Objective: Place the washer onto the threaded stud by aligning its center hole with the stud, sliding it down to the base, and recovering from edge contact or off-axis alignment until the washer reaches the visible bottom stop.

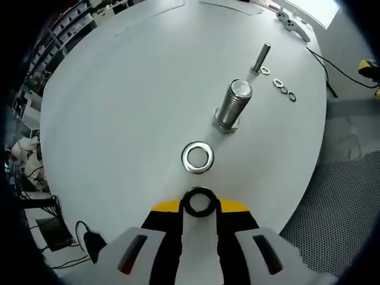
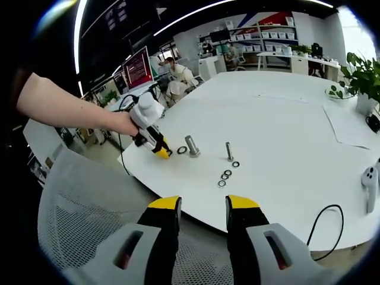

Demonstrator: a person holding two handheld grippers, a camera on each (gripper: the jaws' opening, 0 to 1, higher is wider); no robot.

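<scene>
A big threaded stud [image 1: 233, 105] [image 2: 192, 145] stands upright on its hex base on the white round table [image 1: 130, 107]. A silver washer [image 1: 198, 157] [image 2: 181, 150] lies flat on the table just short of the stud. My left gripper [image 1: 199, 205] [image 2: 160, 151] is a little nearer than that, shut on a dark ring washer [image 1: 199, 202] held between its yellow tips. My right gripper [image 2: 203, 205] is open with nothing between its fingers, off the table's edge and well back from the stud.
A thinner bolt [image 1: 261, 58] [image 2: 228, 151] stands beyond the stud, with several small washers [image 1: 284, 89] [image 2: 224, 176] beside it. A white controller [image 1: 294, 24] [image 2: 369, 184] and a black cable [image 2: 320, 219] lie near the table's edge. A mesh chair [image 2: 89, 214] is below the right gripper.
</scene>
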